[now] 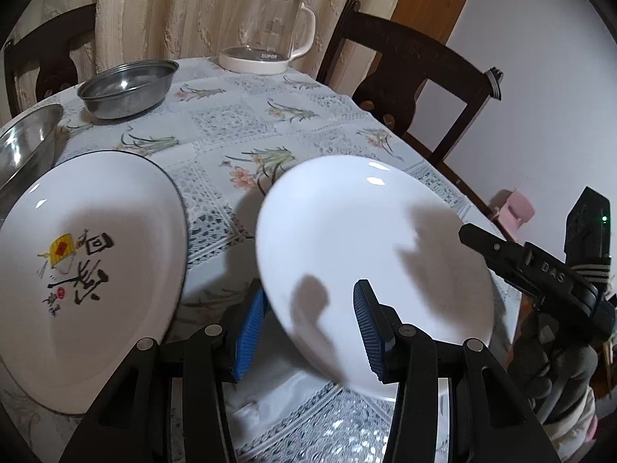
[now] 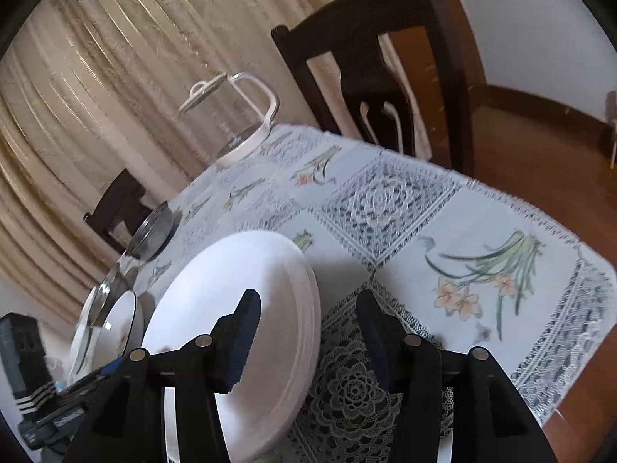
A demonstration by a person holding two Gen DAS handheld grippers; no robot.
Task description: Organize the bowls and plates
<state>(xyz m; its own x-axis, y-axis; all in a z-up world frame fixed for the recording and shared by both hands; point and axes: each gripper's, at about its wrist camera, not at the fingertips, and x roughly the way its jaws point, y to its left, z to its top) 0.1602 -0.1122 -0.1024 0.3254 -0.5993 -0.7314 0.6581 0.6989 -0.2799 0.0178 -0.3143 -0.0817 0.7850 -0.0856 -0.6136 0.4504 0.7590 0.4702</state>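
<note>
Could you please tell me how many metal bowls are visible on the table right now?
2: a round steel bowl at the far left by the glass kettle, and another steel bowl cut off at the left edge. More may lie outside the frame.

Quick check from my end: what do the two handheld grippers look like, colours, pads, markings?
Both are black plastic linkages with silver pivot pins. The left gripper has bright blue ribbed pads. The right gripper carries darker-looking blue pads; seen from the left wrist camera, its body bears raised lettering "DAS" and a green light.
</note>
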